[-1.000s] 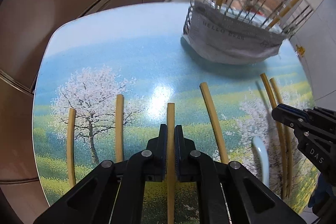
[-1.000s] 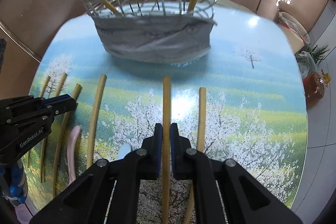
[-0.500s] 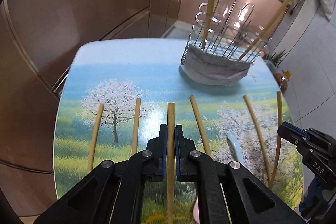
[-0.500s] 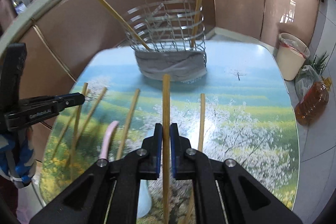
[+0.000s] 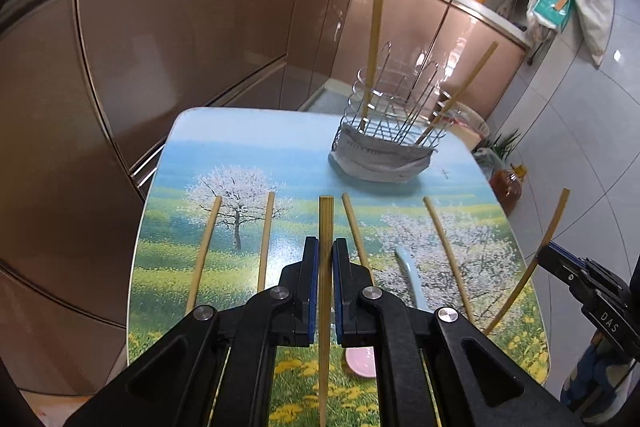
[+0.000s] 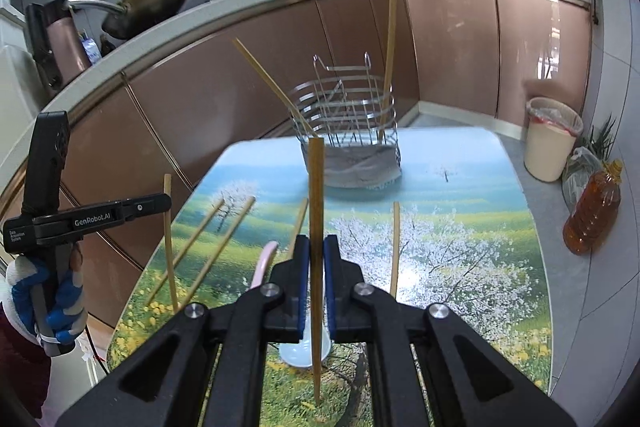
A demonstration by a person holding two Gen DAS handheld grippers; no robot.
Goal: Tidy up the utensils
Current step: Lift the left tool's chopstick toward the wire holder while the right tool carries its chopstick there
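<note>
Left wrist view: wire utensil basket (image 5: pixel 390 131), grey cloth around its base, stands at the far right of the table (image 5: pixel 248 155); two bamboo chopsticks lean in it. My left claw (image 5: pixel 326 251) is clamped on one pale, straight bamboo chopstick (image 5: pixel 325 223), lifted off the table. Four loose chopsticks lie in a row below, with a blue spoon (image 5: pixel 410 277) and a pink spoon (image 5: pixel 362 361) near.

Right wrist view: same basket (image 6: pixel 352 131) at the far end, two chopsticks inside. My right claw (image 6: pixel 316 255) is clamped on a darker, square-tipped chopstick (image 6: pixel 316 195), raised above the table.
</note>
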